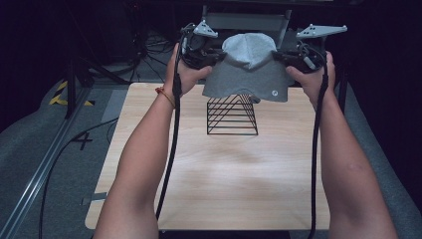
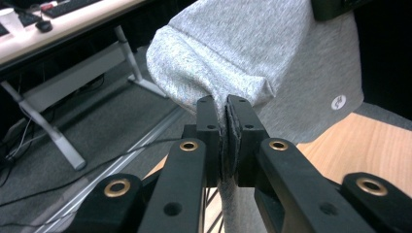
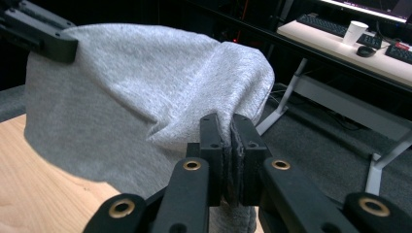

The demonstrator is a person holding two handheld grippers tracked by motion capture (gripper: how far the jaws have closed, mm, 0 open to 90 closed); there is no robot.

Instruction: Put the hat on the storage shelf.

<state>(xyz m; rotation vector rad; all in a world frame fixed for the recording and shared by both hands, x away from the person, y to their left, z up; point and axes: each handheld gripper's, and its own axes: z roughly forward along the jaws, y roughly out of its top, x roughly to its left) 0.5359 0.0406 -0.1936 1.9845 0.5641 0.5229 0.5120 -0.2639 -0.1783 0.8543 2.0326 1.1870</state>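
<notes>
A light wooden bench (image 1: 219, 174) stands on grey carpeted floor (image 1: 59, 149). A black wire rack (image 1: 232, 115) of triangular frames stands directly on it, near the far edge and about midway between the left and right edges. The rest of the benchtop, toward the near edge, shows bare wood grain.

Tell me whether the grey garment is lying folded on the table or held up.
Held up: the grey garment hangs between the left tool and right tool, above the wire rack.
</notes>
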